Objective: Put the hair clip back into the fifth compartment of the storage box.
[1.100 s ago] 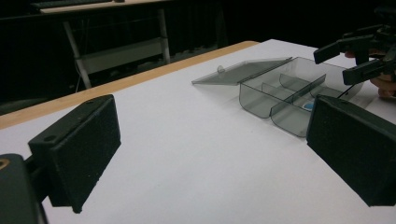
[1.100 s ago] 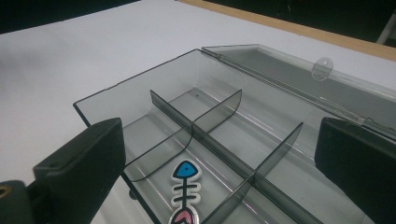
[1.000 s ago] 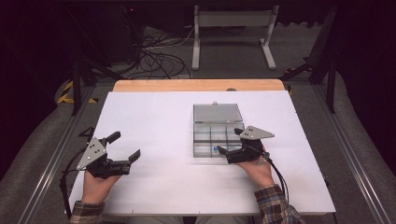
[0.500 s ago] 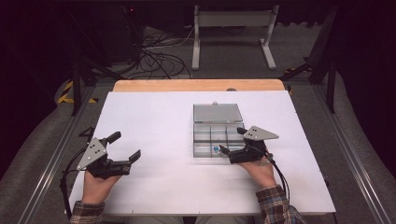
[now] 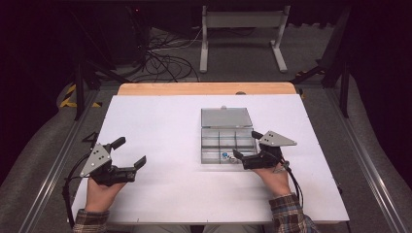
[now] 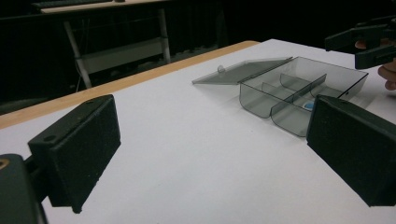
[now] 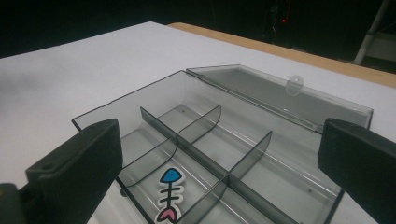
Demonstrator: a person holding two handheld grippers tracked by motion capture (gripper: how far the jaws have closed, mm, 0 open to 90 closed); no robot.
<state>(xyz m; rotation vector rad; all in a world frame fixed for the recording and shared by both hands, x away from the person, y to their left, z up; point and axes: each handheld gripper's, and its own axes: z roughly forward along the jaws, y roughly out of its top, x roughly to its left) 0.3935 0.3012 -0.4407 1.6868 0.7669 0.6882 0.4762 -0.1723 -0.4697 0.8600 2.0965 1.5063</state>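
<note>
A clear grey compartment box [image 5: 227, 138] lies open on the white table [image 5: 160, 126], its lid [image 5: 226, 117] folded flat on the far side. A small fish-skeleton figure [image 5: 226, 156], blue-headed with a pink tail, lies in the near middle compartment [image 7: 169, 193] [image 6: 308, 106]. My right gripper [image 5: 246, 144] hovers open at the box's near right corner, with its jaws wide apart over the compartments [image 7: 224, 158] and nothing between them. My left gripper [image 5: 130, 152] rests open and empty at the table's left [image 6: 215, 144], well apart from the box.
A wooden strip [image 5: 206, 88] runs along the table's far edge. Beyond it stand a metal frame [image 5: 242, 34] and loose cables [image 5: 160, 58] on the floor. Rails [image 5: 53, 165] flank the table on both sides.
My right gripper has drawn back slightly toward the right, away from the fish figure in the box. The left gripper has stayed still.
</note>
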